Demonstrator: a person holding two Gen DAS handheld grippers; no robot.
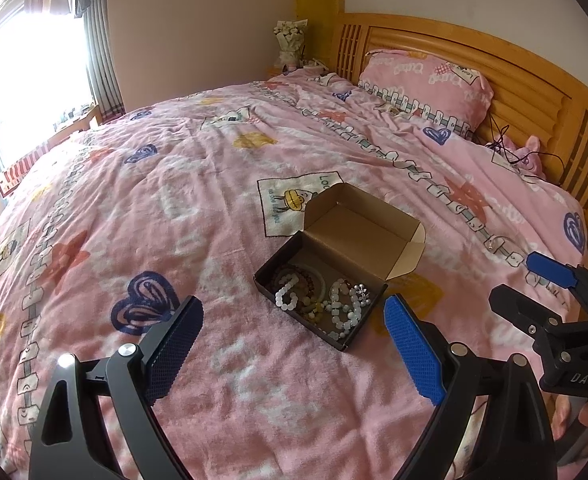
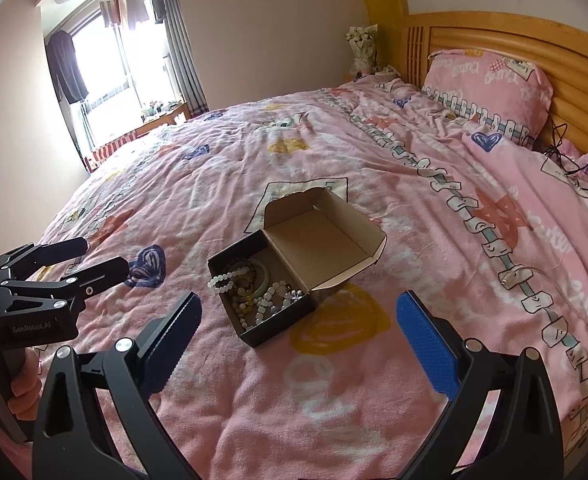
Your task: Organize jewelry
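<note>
Resting on the pink bedspread (image 1: pixel 141 208), the open box (image 1: pixel 320 300) holds beaded bracelets (image 1: pixel 340 306), one white strand (image 2: pixel 221 282) draped over its left wall. Both the left gripper (image 1: pixel 294 344) and right gripper (image 2: pixel 298 344) hover near it, jaws spread wide, gripping nothing.

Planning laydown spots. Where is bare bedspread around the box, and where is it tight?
Free: blanket left of the box toward the window, and the strip between box and both open grippers. Crowded: inside the box, beaded bracelets; its lid takes the far side.
</note>
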